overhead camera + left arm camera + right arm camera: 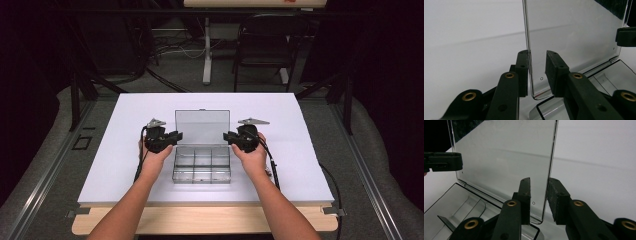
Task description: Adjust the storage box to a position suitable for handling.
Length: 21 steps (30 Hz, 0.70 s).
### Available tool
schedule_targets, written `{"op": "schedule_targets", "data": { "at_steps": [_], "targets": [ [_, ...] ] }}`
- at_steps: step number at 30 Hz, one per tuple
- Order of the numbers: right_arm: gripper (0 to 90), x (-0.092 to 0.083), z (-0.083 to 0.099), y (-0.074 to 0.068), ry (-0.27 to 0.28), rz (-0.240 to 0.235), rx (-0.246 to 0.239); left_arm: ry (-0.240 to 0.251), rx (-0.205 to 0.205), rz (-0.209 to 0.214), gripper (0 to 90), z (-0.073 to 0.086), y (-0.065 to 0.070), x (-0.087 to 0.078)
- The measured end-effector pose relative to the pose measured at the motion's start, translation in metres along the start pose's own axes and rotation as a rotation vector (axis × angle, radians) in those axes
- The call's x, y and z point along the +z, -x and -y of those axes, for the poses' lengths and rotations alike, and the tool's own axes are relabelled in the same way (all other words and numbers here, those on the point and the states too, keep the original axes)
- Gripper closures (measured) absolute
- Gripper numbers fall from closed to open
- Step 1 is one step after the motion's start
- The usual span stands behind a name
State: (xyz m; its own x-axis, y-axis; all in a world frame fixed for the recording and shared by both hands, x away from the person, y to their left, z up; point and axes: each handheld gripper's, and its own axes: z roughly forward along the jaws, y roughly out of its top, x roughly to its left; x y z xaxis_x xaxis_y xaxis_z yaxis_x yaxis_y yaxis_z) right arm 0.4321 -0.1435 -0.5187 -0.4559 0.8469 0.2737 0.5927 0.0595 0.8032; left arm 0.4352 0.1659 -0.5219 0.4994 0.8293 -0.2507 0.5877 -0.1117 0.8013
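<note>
claws straddling the lid's side edges

the left gripper [537, 72] is standing with its jaws apart around the left edge of the clear lid [202, 127] – one pad is lying against the plastic, the other is sitting off it with a gap. the right gripper [539, 200] is straddling the opposite edge, jaws likewise apart, neither pad visibly pressing. the lid is rising upright between the two claws, hinged to the clear compartment box [201, 165], which is lying just below and nearer the person on the white table [125, 150].
</note>
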Motion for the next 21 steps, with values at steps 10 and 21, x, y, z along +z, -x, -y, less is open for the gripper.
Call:
{"op": "schedule_targets", "data": {
  "at_steps": [10,21],
  "targets": [
    [72.9,0.0036,-0.0002,-0.0002,-0.002,0.014,0.019,-0.004,-0.017,0.009,71.4,0.0003,-0.0019,0.0022],
    [73.0,0.0073,0.0005,0.0013,-0.004,0.013,0.036,-0.006,-0.026,0.014,69.9,0.001,-0.0031,0.0046]
  ]
}}
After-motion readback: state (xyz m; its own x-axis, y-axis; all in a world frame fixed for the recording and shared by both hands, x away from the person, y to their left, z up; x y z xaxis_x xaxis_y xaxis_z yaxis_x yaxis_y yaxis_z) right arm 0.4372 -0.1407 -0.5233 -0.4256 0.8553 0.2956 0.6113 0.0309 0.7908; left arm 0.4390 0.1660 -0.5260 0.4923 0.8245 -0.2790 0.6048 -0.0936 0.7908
